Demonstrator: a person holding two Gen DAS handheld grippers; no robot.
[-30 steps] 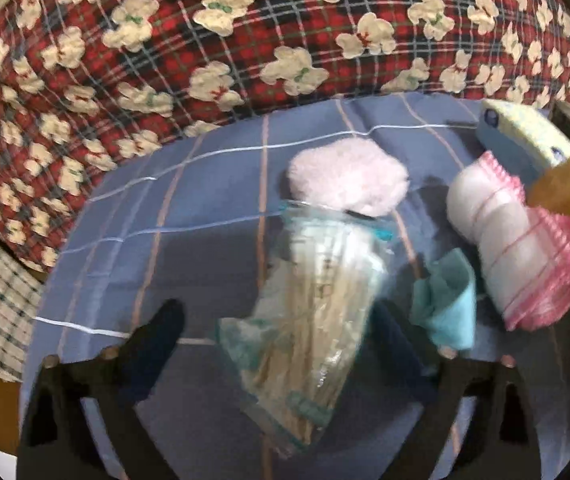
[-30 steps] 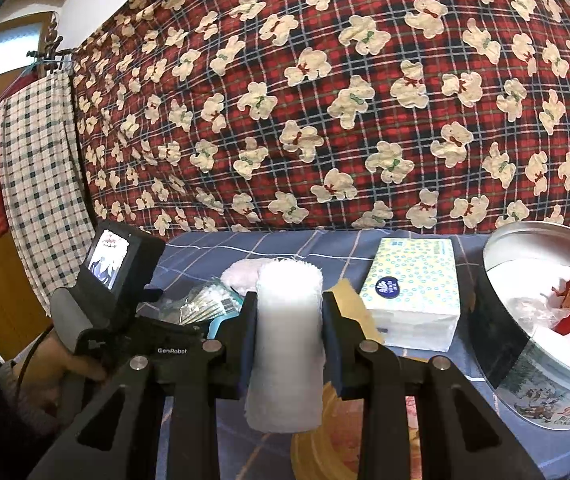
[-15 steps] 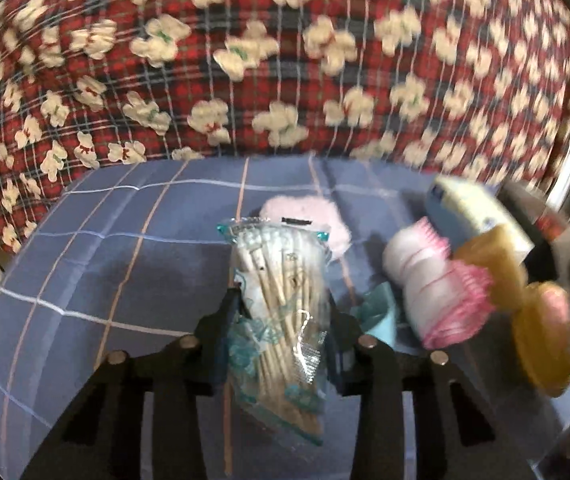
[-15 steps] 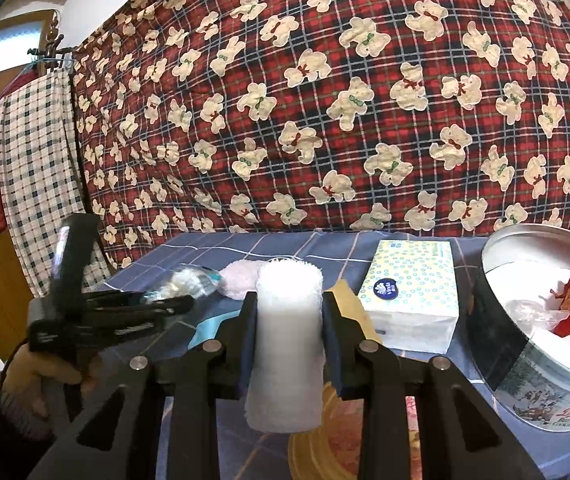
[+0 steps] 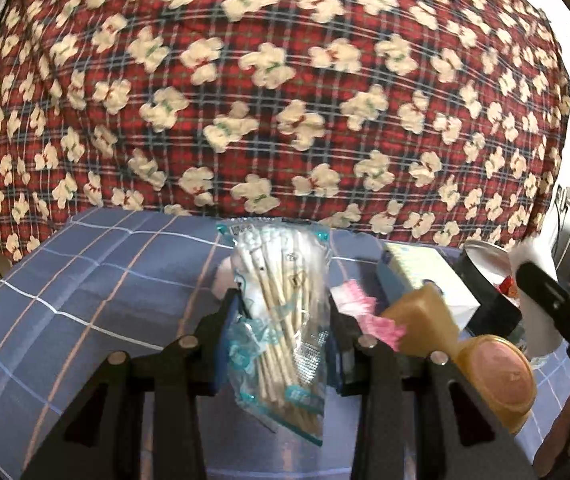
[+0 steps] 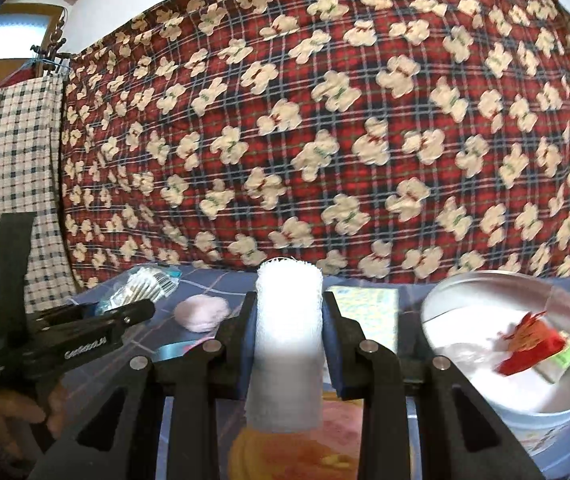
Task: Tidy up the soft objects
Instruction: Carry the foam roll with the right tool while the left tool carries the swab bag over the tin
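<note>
My left gripper (image 5: 281,320) is shut on a clear bag of cotton swabs (image 5: 281,312) and holds it above the blue checked cloth (image 5: 85,280). It also shows in the right wrist view (image 6: 141,284). My right gripper (image 6: 289,332) is shut on a white gauze roll (image 6: 287,344), held upright above a yellow-and-pink sponge (image 6: 317,448). A round metal tin (image 6: 525,360) with a red item and white things inside sits at the right. A pink puff (image 6: 203,312) lies on the cloth.
A tissue pack (image 6: 369,312) lies behind the right gripper. A pink-and-white rolled cloth (image 5: 361,312), a tan sponge (image 5: 425,320) and a round yellow-pink sponge (image 5: 497,380) lie right of the left gripper. A red bear-print quilt (image 5: 285,100) rises behind.
My left gripper closed on the cotton swab bag, lifted it off the cloth and turned to the right. My right gripper, still holding the gauze roll, rose slightly.
</note>
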